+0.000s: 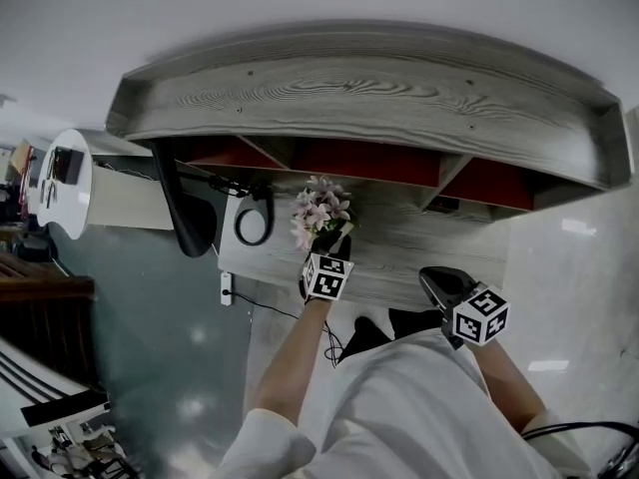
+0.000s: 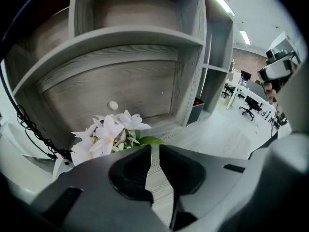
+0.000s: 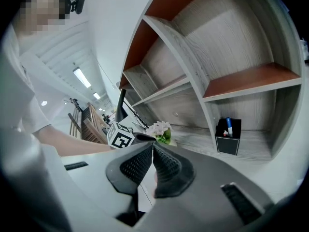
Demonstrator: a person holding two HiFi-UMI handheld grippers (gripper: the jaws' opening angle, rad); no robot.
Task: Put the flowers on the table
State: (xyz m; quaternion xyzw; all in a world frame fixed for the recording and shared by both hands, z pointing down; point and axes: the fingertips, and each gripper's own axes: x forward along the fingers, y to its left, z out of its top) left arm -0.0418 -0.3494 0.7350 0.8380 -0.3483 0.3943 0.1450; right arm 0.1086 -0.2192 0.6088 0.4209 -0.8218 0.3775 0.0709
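Note:
A bunch of pale pink flowers [image 1: 321, 211] with green leaves stands over the grey wood table [image 1: 399, 239], in front of the shelf unit. My left gripper [image 1: 332, 239] is at the base of the bunch, shut on it. In the left gripper view the jaws leave only a narrow slit, the flowers [image 2: 108, 132] lean left of the left gripper [image 2: 155, 147], and the stem is hidden. My right gripper [image 1: 435, 278] hangs shut and empty at the table's front edge, to the right. In the right gripper view the right gripper [image 3: 153, 145] has its tips touching and the flowers [image 3: 159, 129] lie beyond.
A grey shelf unit [image 1: 359, 88] with red-lined compartments rises behind the table. A black pen holder [image 3: 228, 138] stands at its right foot. A black monitor [image 1: 190, 218] and a coiled cable [image 1: 254, 224] sit at the left. Office chairs [image 2: 248, 111] are far off.

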